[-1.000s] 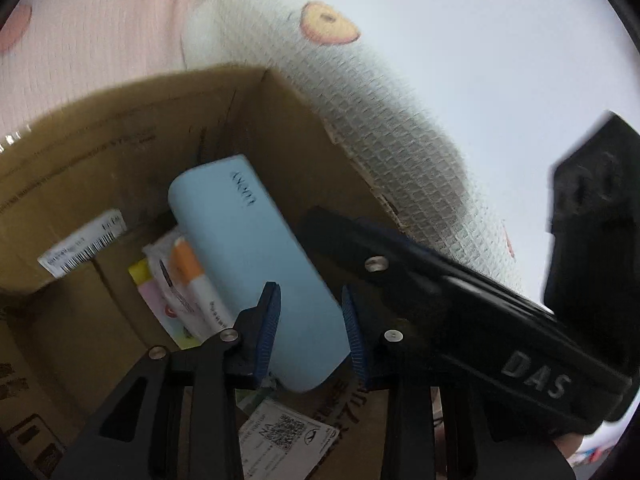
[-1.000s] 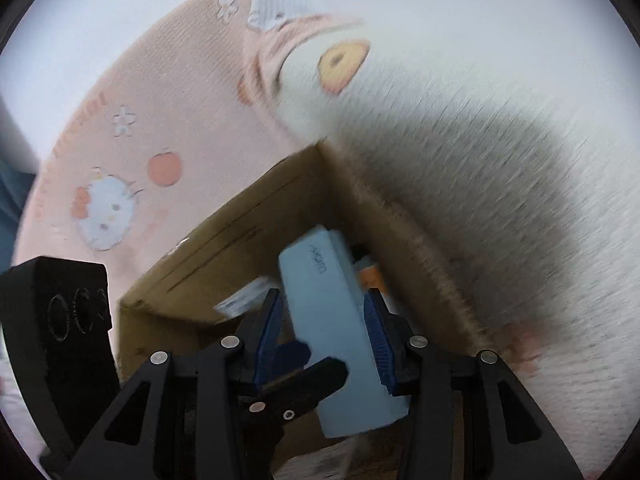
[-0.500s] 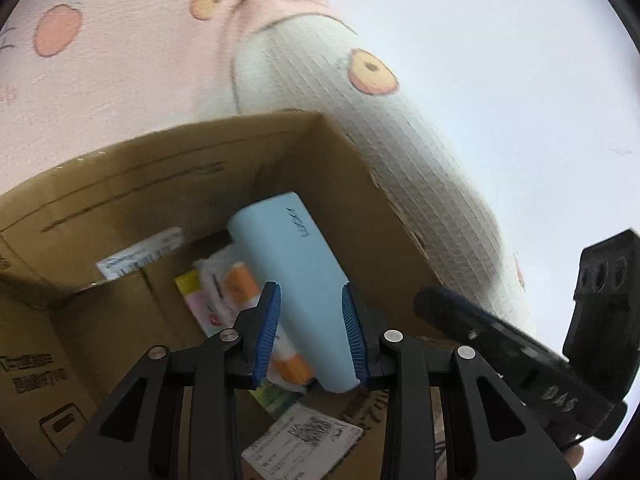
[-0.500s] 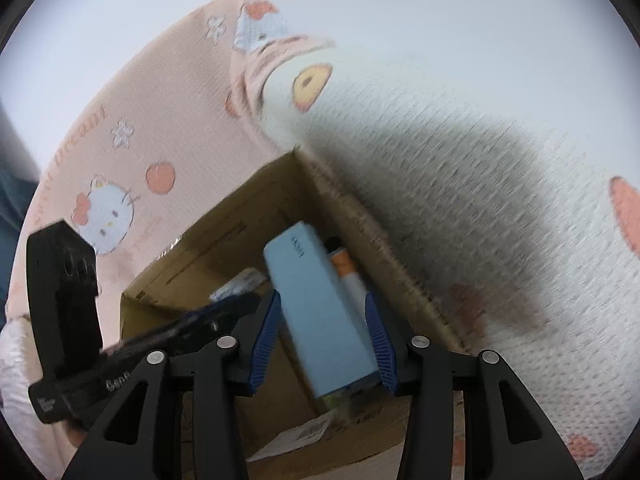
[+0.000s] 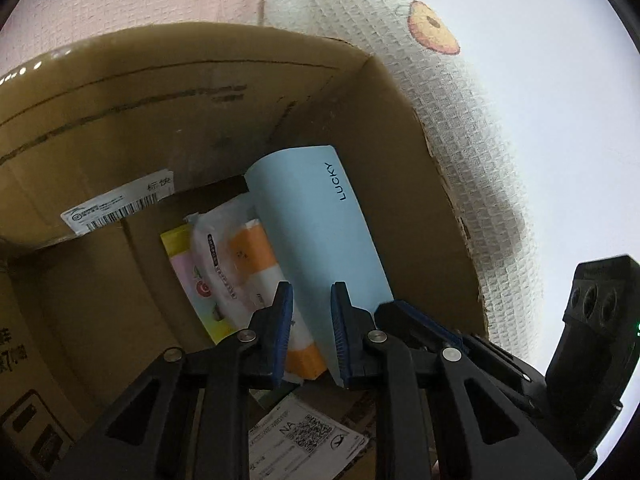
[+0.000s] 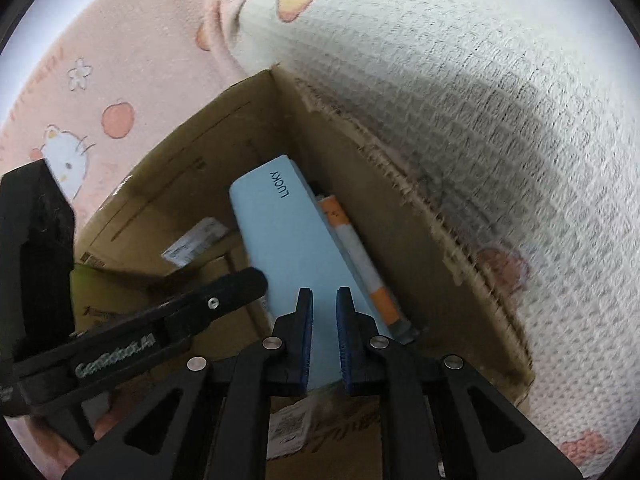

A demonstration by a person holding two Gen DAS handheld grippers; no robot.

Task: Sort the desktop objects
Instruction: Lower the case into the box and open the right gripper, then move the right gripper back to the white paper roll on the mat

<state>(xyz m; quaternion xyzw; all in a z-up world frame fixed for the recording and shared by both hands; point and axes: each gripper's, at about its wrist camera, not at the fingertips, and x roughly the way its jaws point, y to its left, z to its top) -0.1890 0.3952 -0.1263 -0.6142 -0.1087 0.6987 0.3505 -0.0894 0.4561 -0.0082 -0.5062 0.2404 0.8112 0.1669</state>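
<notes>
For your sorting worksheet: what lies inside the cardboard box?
In the box: a blue case, an orange-and-white packet, a yellow-edged packet and paper labels. Anything beneath them is covered.

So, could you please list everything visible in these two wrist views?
cardboard box: one, brown, on the cloth
pale blue case: one, marked LUCKY, inside the box
orange-and-white packet: one, beside the case
yellow-and-pink packet: one, under the orange-and-white packet
barcode label: one, white, on a box wall
printed slip: one, white, on the box floor
patterned cloth: pink and cream, under the box
left gripper: black with blue pads, over the box
right gripper: black with blue pads, jaws nearly shut, nothing between
</notes>
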